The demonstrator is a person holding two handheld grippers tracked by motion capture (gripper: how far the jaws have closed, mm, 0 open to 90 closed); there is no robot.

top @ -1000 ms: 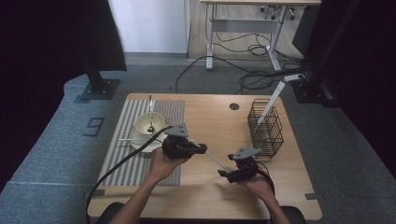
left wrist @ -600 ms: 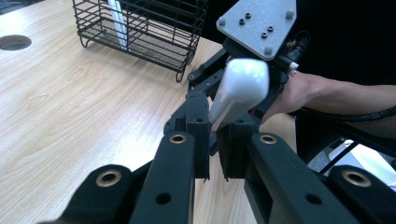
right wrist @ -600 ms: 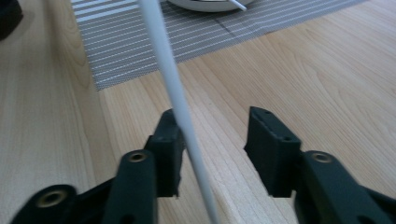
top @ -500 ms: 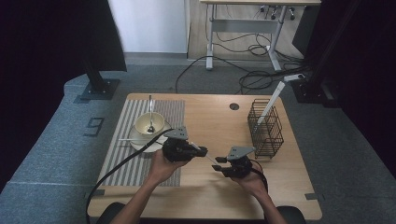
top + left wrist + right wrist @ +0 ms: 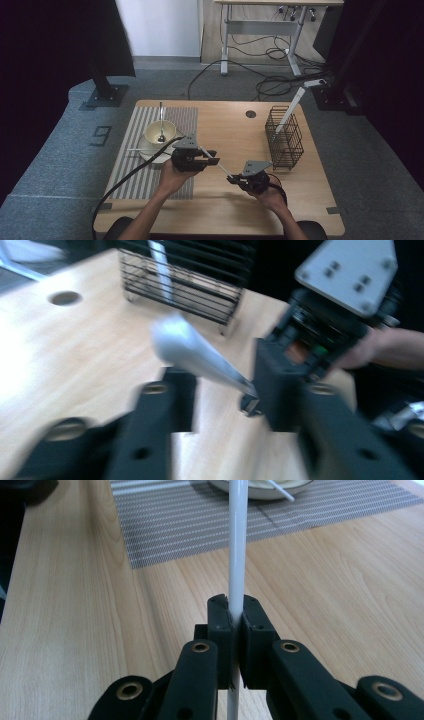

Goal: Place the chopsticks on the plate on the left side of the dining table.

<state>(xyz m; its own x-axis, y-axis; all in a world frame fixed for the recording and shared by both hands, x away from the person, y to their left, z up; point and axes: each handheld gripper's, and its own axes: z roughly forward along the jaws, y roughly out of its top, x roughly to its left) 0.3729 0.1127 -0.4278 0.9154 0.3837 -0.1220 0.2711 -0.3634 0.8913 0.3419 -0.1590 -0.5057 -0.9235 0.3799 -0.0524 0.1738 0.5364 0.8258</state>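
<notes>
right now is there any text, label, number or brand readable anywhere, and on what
"9": a digit-like mark on the grey floor left of the table, high view; it may be only tape or a bracket.
No other text reads: none on the wire basket, bowl, striped mat, or either gripper's grey plate.

Smooth wooden table (image 5: 235,130), woven placemat (image 5: 135,150)

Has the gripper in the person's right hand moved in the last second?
Yes. The right gripper has shifted left, away from the wire basket and toward the left gripper.
</notes>
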